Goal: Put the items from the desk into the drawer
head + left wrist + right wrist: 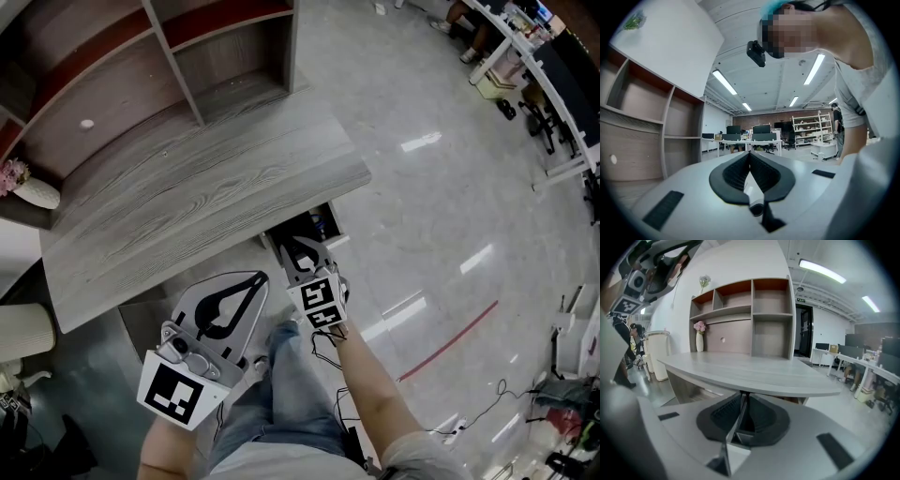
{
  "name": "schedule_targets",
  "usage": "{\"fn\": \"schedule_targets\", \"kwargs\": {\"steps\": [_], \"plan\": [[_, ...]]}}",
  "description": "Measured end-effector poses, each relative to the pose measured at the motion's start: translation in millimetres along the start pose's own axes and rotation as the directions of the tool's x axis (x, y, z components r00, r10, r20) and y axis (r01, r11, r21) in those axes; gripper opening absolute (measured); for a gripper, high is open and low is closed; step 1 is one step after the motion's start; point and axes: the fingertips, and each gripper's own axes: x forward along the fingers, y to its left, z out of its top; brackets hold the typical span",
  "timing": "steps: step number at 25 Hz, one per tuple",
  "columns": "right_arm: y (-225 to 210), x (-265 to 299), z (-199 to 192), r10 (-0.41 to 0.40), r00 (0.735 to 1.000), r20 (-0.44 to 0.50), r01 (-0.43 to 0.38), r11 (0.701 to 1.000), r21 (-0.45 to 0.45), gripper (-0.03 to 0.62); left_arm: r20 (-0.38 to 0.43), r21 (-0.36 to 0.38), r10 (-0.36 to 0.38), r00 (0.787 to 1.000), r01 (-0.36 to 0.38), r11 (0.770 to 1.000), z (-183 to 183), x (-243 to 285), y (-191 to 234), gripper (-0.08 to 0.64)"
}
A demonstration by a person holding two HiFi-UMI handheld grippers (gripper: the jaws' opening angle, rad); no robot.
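The grey wood desk top carries no loose items that I can see. Under its front edge an open drawer shows as a dark gap with something blue inside. My right gripper is shut and empty, its tip just in front of that drawer. In the right gripper view the jaws meet right below the desk's front edge. My left gripper is shut on nothing, held lower over my leg. In the left gripper view it points up into the room.
Open shelves stand behind the desk. A white vase of pink flowers sits at the desk's left end, also seen as the vase in the right gripper view. Glossy floor lies to the right, with office desks beyond it.
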Motion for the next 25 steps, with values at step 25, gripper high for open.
{"fn": "schedule_targets", "kwargs": {"steps": [25], "plan": [[78,-222,220,0.181,0.889,0.42,-0.171,0.983,-0.061,0.008,0.082,0.058,-0.021,0.996,0.017,0.998,79,-57,-55,0.011]]}}
